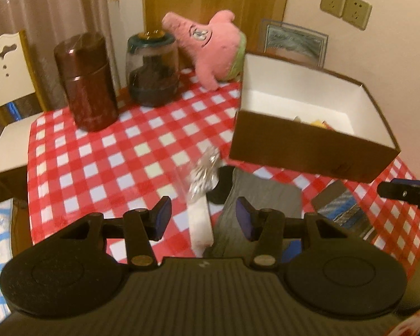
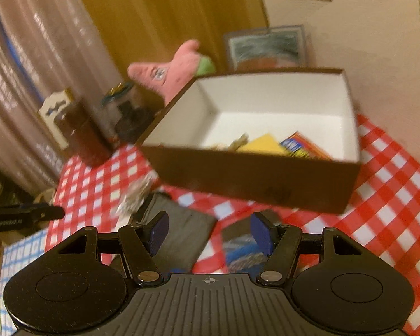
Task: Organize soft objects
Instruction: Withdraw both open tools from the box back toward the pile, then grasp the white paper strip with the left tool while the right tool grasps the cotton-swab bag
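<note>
A fuzzy pink plush toy (image 1: 210, 47), a glossy red canister (image 1: 86, 81) and a matt cardboard box (image 1: 308, 151) on smooth checked tablecloth (image 1: 98, 162).

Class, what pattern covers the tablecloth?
Red-and-white checks on the tablecloth, clearest in the left wrist view.

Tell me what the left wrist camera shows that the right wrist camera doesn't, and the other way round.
Only the left wrist view shows the two wall sockets whole and sharp, and the white strip below the foil wrapper.
Only the right wrist view shows the box's contents clearly: a yellow item and an orange packet.
Both show the brown box, pink plush, grey cloth, checked tablecloth, and open, empty grippers: left gripper, right gripper.
</note>
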`<state>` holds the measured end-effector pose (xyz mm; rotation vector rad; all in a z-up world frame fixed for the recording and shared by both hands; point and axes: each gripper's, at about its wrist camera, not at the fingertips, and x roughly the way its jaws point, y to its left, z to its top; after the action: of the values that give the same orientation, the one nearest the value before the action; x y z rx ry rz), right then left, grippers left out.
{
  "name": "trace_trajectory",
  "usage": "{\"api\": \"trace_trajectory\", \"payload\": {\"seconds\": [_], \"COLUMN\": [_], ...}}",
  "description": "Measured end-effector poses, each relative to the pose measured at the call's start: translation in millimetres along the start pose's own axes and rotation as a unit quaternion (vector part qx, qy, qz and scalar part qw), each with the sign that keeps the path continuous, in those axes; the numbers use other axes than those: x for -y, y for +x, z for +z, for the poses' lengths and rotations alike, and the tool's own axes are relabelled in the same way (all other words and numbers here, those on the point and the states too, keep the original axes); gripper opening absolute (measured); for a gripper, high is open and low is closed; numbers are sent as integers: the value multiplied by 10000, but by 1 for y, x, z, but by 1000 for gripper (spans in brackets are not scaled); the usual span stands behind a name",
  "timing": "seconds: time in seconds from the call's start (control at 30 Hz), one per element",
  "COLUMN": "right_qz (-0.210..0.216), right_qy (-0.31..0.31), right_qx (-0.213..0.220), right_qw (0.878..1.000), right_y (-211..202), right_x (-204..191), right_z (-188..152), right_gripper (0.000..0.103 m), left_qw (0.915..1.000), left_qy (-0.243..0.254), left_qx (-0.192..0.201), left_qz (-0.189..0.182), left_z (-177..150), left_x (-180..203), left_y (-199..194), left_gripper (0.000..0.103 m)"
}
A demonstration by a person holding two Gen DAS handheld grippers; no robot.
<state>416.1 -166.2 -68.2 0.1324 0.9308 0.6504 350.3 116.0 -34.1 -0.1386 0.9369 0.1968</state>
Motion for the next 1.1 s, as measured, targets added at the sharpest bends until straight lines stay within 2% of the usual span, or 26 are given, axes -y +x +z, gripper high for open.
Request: {"api": "trace_trajectory", "payload": {"seconds": [0.3, 0.57, 0.9, 1.1], "right_qz": [159, 187, 130, 109], "right_qy": [-356, -528, -465, -416], "right_qx": [-442, -693, -845, -940], "right_qw": [9983, 9960, 9953, 9946], "right_y": [40, 74, 110, 124], "right_x": [-33, -49, -48, -47], "right_z": [-18, -22, -16, -15], "right_gripper": [64, 64, 64, 64], "left_qw": [9994, 9982, 9963, 9950], "left_qy": [28, 14, 120, 183], "left_qx": [-323, -593, -846, -979], "left_qz": [120, 37, -93, -6], "left_z": [-20, -25, -24, -21], "left_x": [-3, -5, 0, -2], "left_y": [24, 56, 108, 137], "left_gripper": [48, 48, 47, 46]}}
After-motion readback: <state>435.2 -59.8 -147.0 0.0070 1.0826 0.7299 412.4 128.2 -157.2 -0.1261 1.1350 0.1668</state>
